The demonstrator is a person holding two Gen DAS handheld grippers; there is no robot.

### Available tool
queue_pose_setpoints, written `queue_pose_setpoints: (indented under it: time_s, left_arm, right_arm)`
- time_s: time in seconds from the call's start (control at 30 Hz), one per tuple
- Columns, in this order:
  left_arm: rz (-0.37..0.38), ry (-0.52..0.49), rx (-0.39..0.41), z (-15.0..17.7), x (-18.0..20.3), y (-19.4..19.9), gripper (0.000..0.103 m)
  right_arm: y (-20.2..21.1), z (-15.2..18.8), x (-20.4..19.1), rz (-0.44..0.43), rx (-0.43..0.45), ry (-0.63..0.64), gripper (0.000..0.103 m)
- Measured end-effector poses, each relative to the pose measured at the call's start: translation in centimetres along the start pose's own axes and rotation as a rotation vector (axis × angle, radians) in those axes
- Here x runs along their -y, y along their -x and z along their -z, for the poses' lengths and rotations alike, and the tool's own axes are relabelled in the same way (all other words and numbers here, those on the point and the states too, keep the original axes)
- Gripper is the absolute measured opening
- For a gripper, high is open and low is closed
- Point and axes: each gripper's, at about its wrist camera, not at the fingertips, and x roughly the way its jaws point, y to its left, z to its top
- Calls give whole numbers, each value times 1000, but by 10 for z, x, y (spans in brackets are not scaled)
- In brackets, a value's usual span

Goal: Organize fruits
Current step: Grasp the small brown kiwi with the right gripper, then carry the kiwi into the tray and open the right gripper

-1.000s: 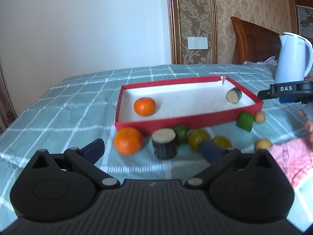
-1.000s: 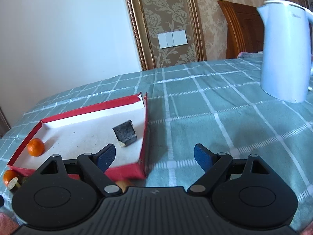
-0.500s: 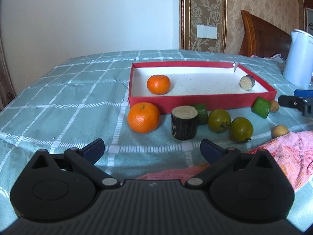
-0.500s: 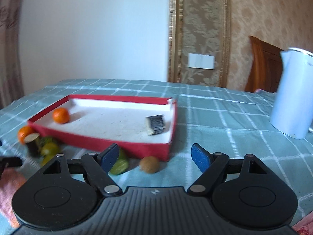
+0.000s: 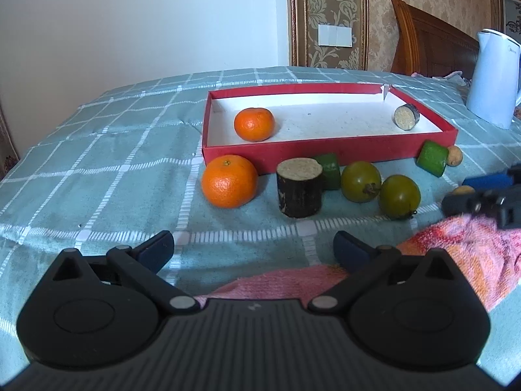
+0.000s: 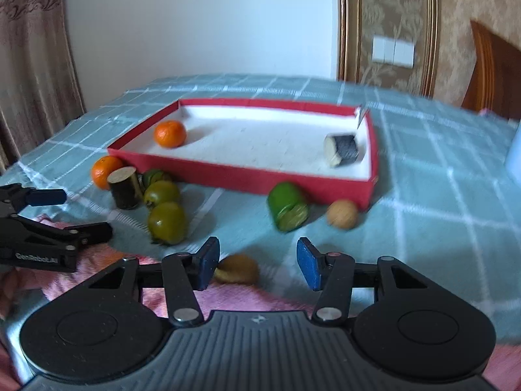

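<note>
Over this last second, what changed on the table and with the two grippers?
The right gripper swung left, from the box's right end toward the loose fruit in front; its jaws are closing, with nothing between the pads yet, and a small brown fruit lies just beyond them. The left gripper stays open. The fruit and the red box kept their places.
</note>
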Motion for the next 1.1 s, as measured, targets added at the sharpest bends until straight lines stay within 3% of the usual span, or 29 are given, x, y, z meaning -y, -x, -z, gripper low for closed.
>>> queue_pose_setpoints:
  time_s: [0.1,0.17,0.23,0.33,0.67,1.1]
  left_arm:
    - [8,12,-7,-1,-2,-1,103]
    - [12,18,-12,-2,-3,-2,103]
    - [13,20,-13,-2,-3,-1,103]
    - [13,20,-14,-2,-3,-2,103]
    - [11,22,-16,0,-4,-2,103]
    - [18,32,-22,0,-5,-3,103]
  right_arm:
    - [-1,5,-4,21,2,4,51]
    - [0,5,-4,26,14,9,41]
    - [-1,5,-4,23,14,12,39]
    - [0,7,-6,22,29,16,29]
    - [1,10,-7,42,73,12,28]
    - [5,-25,1,95,173,35,28]
